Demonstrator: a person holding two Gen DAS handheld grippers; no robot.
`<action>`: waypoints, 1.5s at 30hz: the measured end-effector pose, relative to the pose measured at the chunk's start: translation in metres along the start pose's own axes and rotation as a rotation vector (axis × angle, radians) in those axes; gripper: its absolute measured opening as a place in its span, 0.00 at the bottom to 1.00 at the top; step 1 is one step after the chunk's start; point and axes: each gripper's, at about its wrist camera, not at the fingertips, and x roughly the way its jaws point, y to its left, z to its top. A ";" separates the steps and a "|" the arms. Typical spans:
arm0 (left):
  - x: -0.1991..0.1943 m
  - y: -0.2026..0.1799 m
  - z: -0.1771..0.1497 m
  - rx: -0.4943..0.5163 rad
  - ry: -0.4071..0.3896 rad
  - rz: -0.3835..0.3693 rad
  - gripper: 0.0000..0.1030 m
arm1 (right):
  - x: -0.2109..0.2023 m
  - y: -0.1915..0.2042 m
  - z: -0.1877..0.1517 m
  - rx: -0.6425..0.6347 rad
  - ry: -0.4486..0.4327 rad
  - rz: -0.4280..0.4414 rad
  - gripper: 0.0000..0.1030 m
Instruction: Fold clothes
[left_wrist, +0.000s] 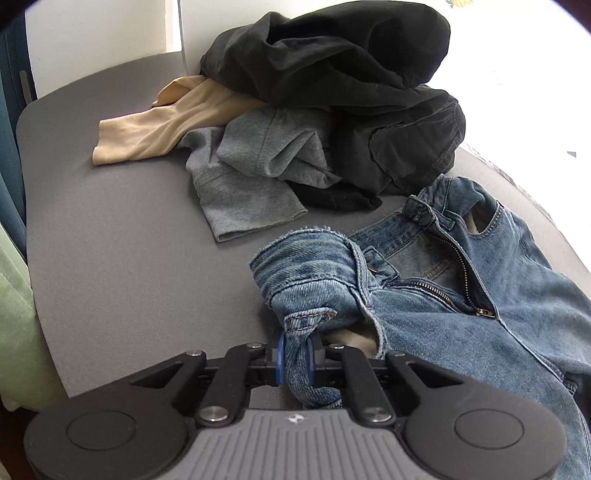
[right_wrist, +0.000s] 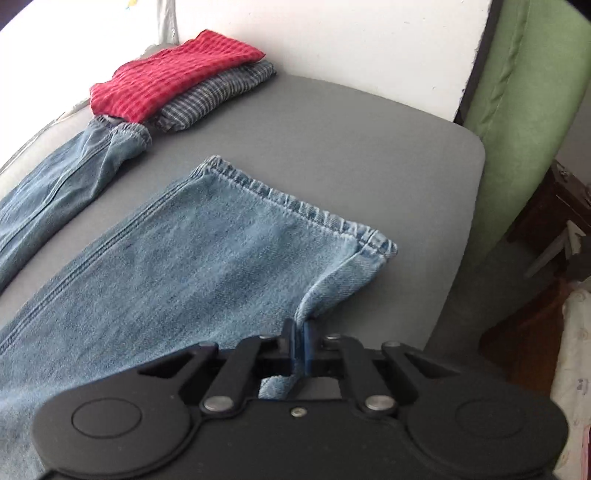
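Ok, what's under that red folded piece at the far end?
The red folded piece lies on a striped blue-grey folded garment, whose near edge shows. Whether anything sits below that is covered.

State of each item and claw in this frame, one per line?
left claw: shut on jeans waistband.
right claw: shut on jeans leg edge.
jeans: unfolded, spread out, zipper open.
red cloth: folded, atop striped cloth.
black garment: crumpled, unfolded.
grey garment: crumpled.
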 end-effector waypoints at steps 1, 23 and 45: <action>0.000 0.000 0.001 0.001 -0.001 -0.003 0.13 | -0.004 -0.005 0.002 0.021 -0.005 -0.009 0.04; -0.039 -0.078 0.023 0.384 -0.180 -0.170 0.53 | -0.026 0.089 0.041 -0.229 -0.143 0.031 0.59; 0.151 -0.262 0.080 0.603 -0.055 -0.191 0.30 | 0.117 0.245 0.137 0.010 -0.001 0.041 0.15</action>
